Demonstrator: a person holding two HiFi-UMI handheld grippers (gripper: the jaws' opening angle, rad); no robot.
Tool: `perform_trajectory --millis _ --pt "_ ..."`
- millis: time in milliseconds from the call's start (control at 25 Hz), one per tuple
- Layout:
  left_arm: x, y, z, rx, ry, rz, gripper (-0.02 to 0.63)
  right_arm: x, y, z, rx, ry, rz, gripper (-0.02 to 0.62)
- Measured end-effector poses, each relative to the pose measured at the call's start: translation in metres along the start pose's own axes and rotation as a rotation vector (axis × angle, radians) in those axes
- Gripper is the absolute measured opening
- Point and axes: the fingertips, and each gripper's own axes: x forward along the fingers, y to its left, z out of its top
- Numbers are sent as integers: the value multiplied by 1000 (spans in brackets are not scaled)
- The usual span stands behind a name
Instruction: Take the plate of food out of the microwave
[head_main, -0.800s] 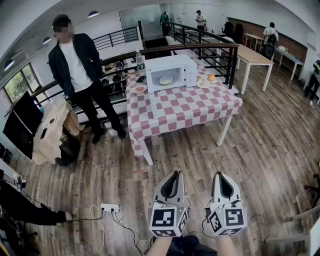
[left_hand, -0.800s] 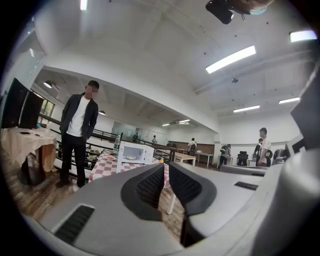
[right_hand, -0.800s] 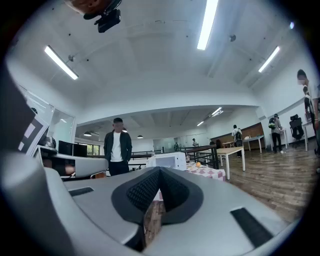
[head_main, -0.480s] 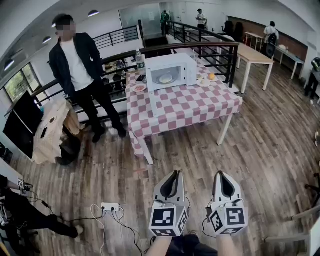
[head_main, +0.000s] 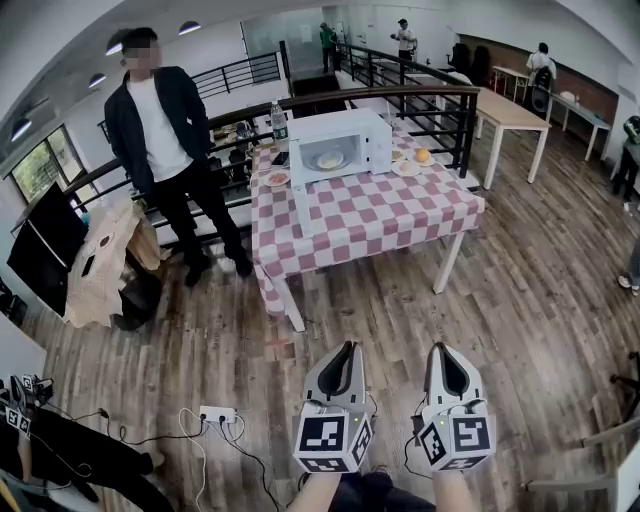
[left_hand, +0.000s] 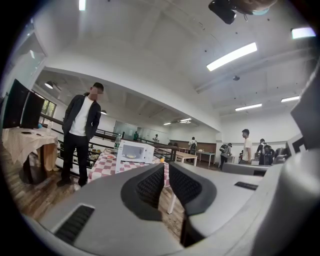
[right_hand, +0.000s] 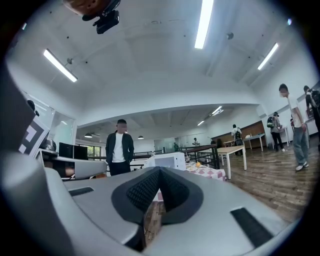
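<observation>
**Plate in the microwave; both grippers empty and well short of the table**

The plate of food (head_main: 331, 159) sits inside the white microwave (head_main: 372, 128) and shows through its front. The microwave stands at the far side of the table (head_main: 400, 215), which is covered in a red-and-white checked cloth.

Your left gripper (head_main: 348, 350) is held level. Its jaws are closed down to a thin slit and hold nothing. Your right gripper (head_main: 438, 350) is just beside it and also level, with its pads pressed together and empty. Both are well apart from the table, with a stretch of wooden floor (head_main: 520, 300) in between.

Items noted around the microwave:
- A small plate (head_main: 278, 178) lies on the cloth just to its left.
- An orange fruit (head_main: 423, 154) rests on a dish to its right.
- A bottle (head_main: 279, 120) stands behind its left corner.
- A dark railing (head_main: 440, 95) runs behind the table.

Items noted on or near your path:
- A person (head_main: 160, 125) in a dark jacket and white shirt stands off the table's left end, near it but not touching.
- A cloth-draped stand (head_main: 100, 265) stands further left, near that person's feet.
- A white power strip (head_main: 218, 414) lies on the floor to the left of your left gripper, with cables trailing from it.

Other people stand far back in the room, well away from the table.
</observation>
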Motion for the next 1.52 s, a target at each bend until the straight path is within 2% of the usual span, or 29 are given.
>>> perform_trajectory --millis 520,840,1160,1520 --pt "18 -10 -17 7 33 54 44 10 -37 -13 21 40 12 -8" --pt "52 0 -22 2 44 64 43 41 -53 -23 45 48 15 -8" --pt "119 25 -24 -20 48 55 43 107 -74 -25 33 54 0 -8" --pt "207 71 -5 -31 40 38 43 207 -79 -12 19 47 -6 -8"
